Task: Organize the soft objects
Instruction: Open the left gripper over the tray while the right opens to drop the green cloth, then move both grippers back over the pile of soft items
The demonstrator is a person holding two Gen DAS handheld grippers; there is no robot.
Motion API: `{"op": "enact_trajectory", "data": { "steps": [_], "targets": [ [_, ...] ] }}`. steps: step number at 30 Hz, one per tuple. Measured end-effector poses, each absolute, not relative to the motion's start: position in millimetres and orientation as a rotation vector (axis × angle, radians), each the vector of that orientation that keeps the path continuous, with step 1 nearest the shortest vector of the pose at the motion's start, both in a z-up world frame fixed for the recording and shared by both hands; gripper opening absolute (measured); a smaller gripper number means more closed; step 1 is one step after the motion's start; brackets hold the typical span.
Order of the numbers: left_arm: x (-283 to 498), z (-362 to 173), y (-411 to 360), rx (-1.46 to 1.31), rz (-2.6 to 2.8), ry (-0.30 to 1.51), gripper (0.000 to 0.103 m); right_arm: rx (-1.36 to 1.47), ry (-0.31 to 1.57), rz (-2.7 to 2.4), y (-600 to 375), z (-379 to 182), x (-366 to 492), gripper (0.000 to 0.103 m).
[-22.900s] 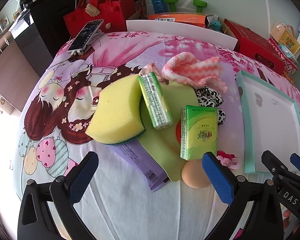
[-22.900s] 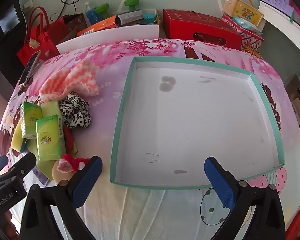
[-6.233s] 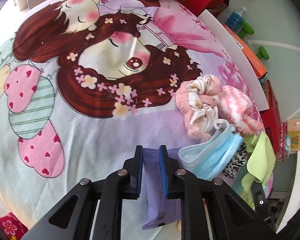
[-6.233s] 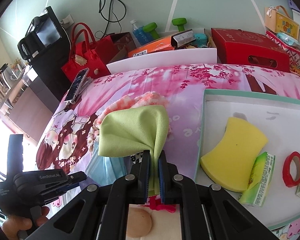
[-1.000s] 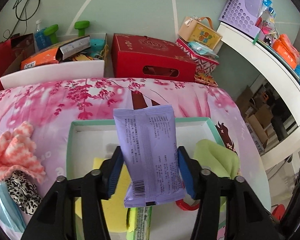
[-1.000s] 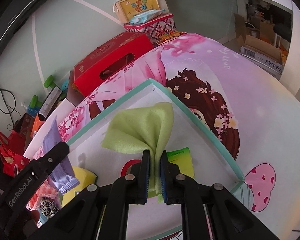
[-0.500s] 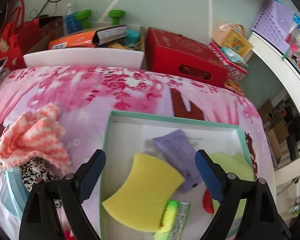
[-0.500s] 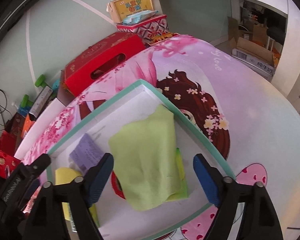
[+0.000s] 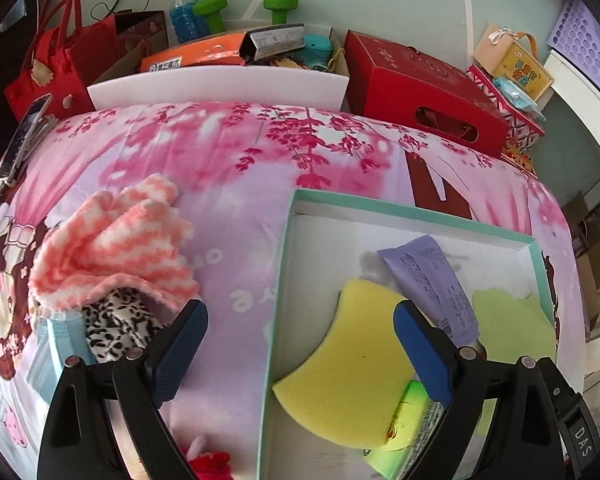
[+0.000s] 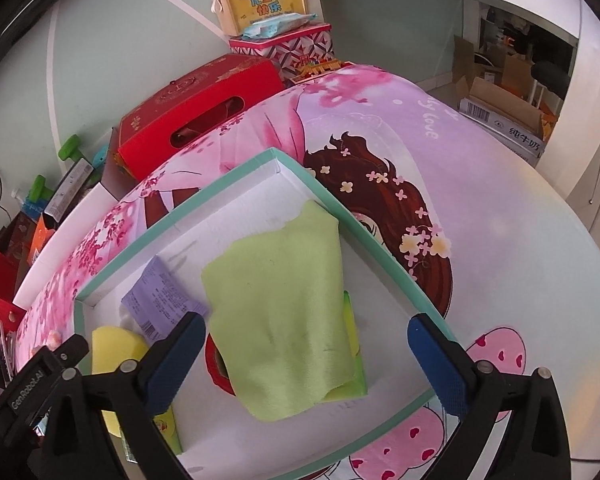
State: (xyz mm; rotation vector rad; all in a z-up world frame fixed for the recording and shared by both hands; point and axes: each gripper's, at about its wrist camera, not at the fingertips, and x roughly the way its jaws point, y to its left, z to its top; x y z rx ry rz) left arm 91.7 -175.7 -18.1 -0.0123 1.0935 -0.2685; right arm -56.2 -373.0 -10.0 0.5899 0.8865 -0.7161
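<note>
With both the left gripper (image 9: 300, 344) and right gripper (image 10: 306, 354) spread wide and empty above the teal-rimmed white tray (image 9: 284, 248), the fluffy pink-and-white striped cloth (image 9: 112, 248) lay outside it on the bedsheet, probably light, floppy and best pinched at a raised fold.

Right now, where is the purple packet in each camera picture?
Left wrist view: the purple packet lies inside the tray, right of centre, its lower end by the yellow sponge.
Right wrist view: the purple packet is at lower left, left of the green cloth.
Shared landmark: the red box behind the table.
</note>
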Motion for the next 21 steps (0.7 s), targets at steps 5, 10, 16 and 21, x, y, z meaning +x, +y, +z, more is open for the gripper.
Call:
{"op": "enact_trajectory", "data": {
  "steps": [5,10,16,21],
  "targets": [
    [90.8,-14.3,-169.0,-0.011,-0.258,1.098,0.094,0.587,0.886,-0.717,-372.8,-9.7,-56.3,0.103],
    [91.0,-11.2,-154.6,-0.022,-0.24,1.11,0.094,0.571,0.878,-0.707,-368.3,-6.0,-54.4,0.103],
    [93.7,3.2,-111.2,-0.038,-0.151,1.081,0.094,0.555,0.862,-0.675,-357.0,1.2,-48.8,0.103],
    [95.4,14.4,-58.7,-0.056,-0.044,1.056,0.094,0.508,0.85,-0.629,-336.1,10.0,-37.6,0.103]
  ]
}}
